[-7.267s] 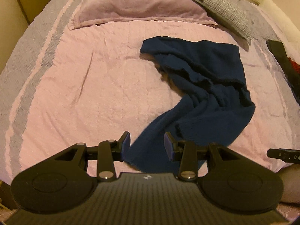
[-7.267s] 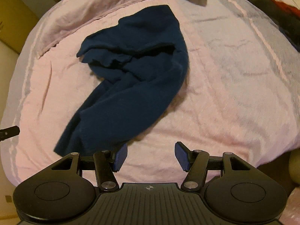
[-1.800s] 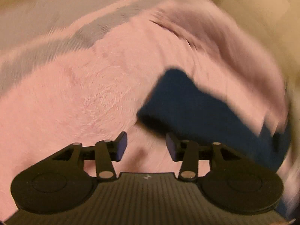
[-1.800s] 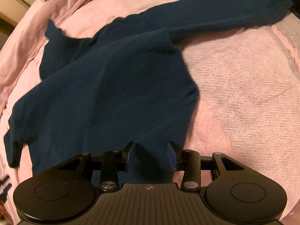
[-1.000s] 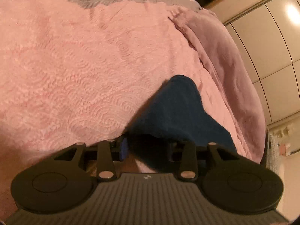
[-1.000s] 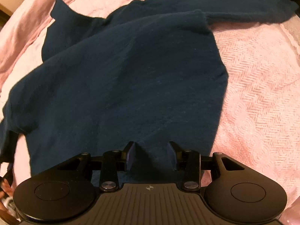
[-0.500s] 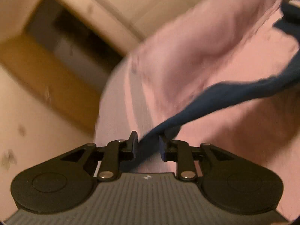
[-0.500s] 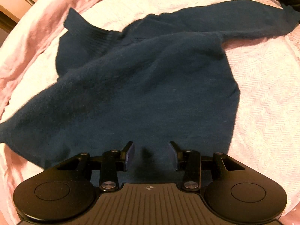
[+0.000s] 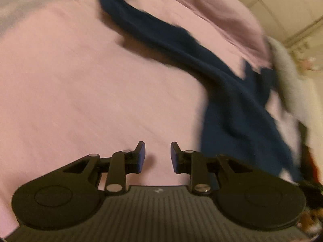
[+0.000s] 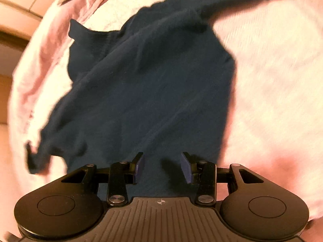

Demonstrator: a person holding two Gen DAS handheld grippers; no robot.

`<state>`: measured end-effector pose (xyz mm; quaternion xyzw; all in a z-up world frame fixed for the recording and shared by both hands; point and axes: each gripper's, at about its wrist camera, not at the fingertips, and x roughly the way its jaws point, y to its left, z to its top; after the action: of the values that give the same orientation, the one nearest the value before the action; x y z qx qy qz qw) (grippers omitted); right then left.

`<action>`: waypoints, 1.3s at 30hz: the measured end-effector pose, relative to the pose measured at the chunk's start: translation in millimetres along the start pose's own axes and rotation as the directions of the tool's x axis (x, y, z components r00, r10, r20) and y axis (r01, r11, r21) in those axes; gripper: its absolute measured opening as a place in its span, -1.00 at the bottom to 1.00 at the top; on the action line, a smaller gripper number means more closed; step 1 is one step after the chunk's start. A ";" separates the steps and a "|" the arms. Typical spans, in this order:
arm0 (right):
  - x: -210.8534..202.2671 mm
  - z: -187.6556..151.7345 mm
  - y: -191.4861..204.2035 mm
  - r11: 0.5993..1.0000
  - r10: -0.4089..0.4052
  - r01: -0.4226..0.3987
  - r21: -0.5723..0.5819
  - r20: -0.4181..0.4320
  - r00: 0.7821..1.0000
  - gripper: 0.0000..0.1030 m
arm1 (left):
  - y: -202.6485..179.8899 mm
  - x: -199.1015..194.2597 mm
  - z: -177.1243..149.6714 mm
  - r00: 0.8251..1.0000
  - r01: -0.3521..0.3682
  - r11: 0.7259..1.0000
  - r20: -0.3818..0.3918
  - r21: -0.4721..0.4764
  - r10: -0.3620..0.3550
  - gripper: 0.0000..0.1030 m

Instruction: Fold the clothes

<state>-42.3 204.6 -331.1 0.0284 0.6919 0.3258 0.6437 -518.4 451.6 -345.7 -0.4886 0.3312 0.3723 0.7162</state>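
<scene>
While sweater sprawls on bedspread | pillow beyond | both tools spread, empty

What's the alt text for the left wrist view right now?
The left gripper hangs open and empty over a pink bedspread. A navy sweater lies to its right, one sleeve stretched toward the top left below a mauve pillow. The picture is motion-blurred.

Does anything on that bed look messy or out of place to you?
Only the navy sweater: it lies rumpled on the pink bedspread, not flat, with one sleeve trailing toward the pillow. No damage or spill is visible, though both views are blurred.
</scene>
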 end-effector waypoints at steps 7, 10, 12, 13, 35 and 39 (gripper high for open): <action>52.3 19.7 3.2 0.998 -0.015 0.016 0.053 -0.015 1.000 0.31 | -28.0 10.8 -64.0 0.999 0.027 0.999 -0.047 0.029 -0.025 -0.33; 44.2 8.0 1.5 0.993 -0.060 0.057 -0.106 -0.022 0.998 -0.89 | -29.4 9.3 -81.8 0.998 0.025 0.999 -0.066 0.030 -0.023 -0.33; 21.8 -4.6 -20.0 0.987 -0.056 0.049 -0.154 -0.040 0.998 -0.90 | -30.3 2.8 -93.1 0.997 0.029 0.999 -0.072 0.035 -0.026 -0.32; 6.2 -12.6 -35.0 0.983 -0.067 0.059 -0.172 -0.040 0.997 -0.91 | -30.7 0.1 -98.0 0.997 0.029 0.999 -0.073 0.039 -0.026 -0.32; -61.5 -81.8 -153.7 0.969 0.057 -0.056 -0.240 -0.003 0.998 -0.87 | -36.8 -17.4 -118.9 0.998 0.059 0.990 0.012 0.128 -0.061 -0.91; -122.5 -58.0 -153.2 0.940 0.065 -0.025 -0.341 0.106 0.992 -0.89 | -32.1 -53.8 -139.1 0.996 0.083 0.986 0.013 0.145 -0.085 -0.91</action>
<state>-16.0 3.9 -301.3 -0.0482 0.5862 0.4524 0.6704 -533.3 300.7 -328.2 -0.4453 0.3297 0.3214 0.7680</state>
